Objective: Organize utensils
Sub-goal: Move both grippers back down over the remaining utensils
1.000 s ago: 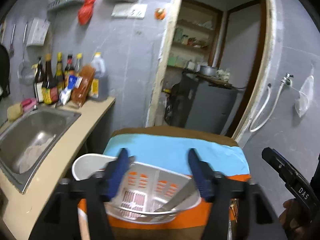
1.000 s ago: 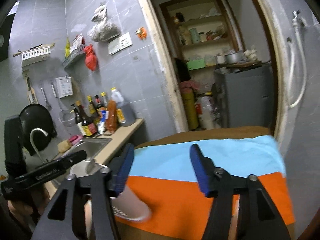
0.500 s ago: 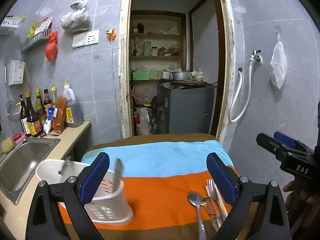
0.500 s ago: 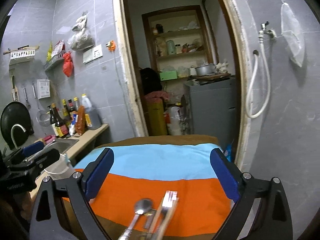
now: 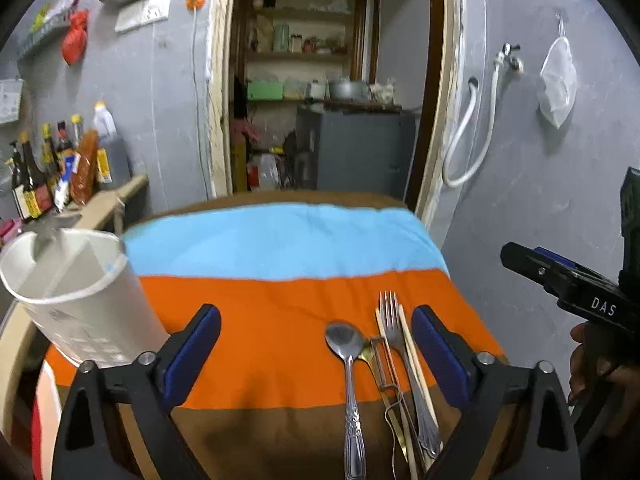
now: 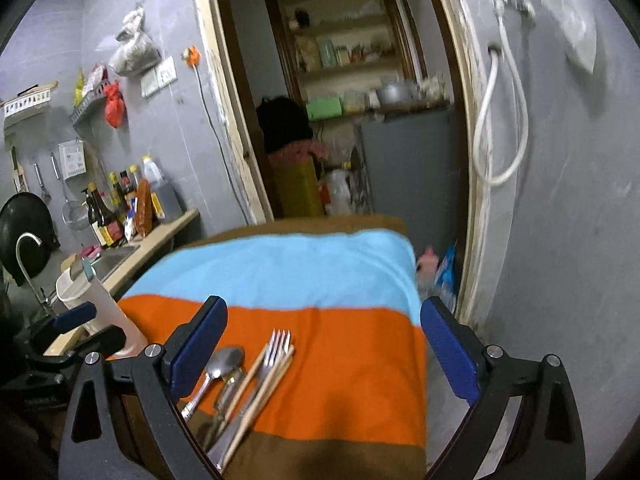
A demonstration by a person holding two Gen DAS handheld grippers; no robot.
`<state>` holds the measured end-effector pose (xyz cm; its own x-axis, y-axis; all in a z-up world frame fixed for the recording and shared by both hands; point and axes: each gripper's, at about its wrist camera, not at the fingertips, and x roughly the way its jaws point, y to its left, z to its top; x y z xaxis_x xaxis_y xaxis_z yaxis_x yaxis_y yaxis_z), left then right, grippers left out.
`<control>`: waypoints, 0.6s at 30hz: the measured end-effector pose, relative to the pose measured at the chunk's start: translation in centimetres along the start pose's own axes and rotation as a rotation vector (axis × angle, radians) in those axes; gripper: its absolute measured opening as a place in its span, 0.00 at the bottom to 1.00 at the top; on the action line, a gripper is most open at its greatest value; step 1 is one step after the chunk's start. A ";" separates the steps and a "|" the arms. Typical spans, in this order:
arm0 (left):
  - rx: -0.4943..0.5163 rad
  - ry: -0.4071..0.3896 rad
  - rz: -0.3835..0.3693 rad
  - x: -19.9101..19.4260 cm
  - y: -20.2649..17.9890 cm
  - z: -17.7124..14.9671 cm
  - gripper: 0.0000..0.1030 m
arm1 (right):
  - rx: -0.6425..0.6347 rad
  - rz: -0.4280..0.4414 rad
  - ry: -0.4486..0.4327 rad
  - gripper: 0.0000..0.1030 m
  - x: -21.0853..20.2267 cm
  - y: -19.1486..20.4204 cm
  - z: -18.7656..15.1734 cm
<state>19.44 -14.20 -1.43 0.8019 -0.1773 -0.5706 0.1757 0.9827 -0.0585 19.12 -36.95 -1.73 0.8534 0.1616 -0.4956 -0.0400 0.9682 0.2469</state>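
Both grippers, left gripper (image 5: 316, 354) and right gripper (image 6: 324, 350), jaws apart and empty, hover over the utensils (image 5: 384, 364) at lower right, likely choosing a pick for the white holder (image 5: 80, 300).

Utensil handles (image 5: 400, 440) — cut off; holder (image 5: 80, 292) blurred

**Open cloth in the middle, clutter at both flanks**

The striped cloth (image 5: 280, 248) lies bare across its blue band and most of the orange one, so there is free passage over the centre and far end. Near the right side a tight bundle lies lengthwise: spoon (image 5: 346, 344), fork (image 5: 394, 332), chopsticks (image 5: 412, 356) and a peeler (image 5: 384, 364), touching or just beside one another. The white utensil holder (image 5: 84, 304) stands tall at the left edge, with something sticking out of its top. Beyond it runs the counter (image 6: 160, 236), crowded with bottles (image 6: 116, 208). The grey wall (image 5: 540, 184) closes the right side.
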 end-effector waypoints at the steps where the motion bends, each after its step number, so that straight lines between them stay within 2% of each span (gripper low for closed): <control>1: 0.008 0.039 -0.005 1.0 -0.1 -0.2 0.76 | 0.005 0.006 0.030 0.90 0.9 -0.2 -0.3; 3: 0.014 0.094 -0.018 2.4 -0.1 -0.6 0.67 | 0.016 0.027 0.074 0.77 2.3 -0.3 -1.0; 4: 0.012 0.128 -0.025 3.3 -0.1 -0.8 0.61 | 0.020 0.035 0.098 0.74 3.0 -0.3 -1.3; 6: 0.003 0.184 -0.053 4.7 0.1 -1.3 0.50 | 0.036 0.059 0.142 0.56 4.6 -0.2 -2.0; 9: -0.023 0.269 -0.095 6.5 0.6 -2.1 0.36 | 0.050 0.084 0.205 0.42 6.8 0.2 -2.7; 14: -0.090 0.345 -0.147 8.0 1.5 -2.7 0.32 | 0.033 0.125 0.300 0.32 9.7 1.8 -3.8; 18: -0.110 0.364 -0.176 8.4 1.8 -2.7 0.32 | 0.022 0.142 0.369 0.31 11.0 2.7 -4.8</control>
<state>25.00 -13.79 -8.53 0.5078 -0.3319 -0.7950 0.2145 0.9424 -0.2565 25.90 -31.61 -10.48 0.5962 0.3552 -0.7200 -0.1297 0.9276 0.3502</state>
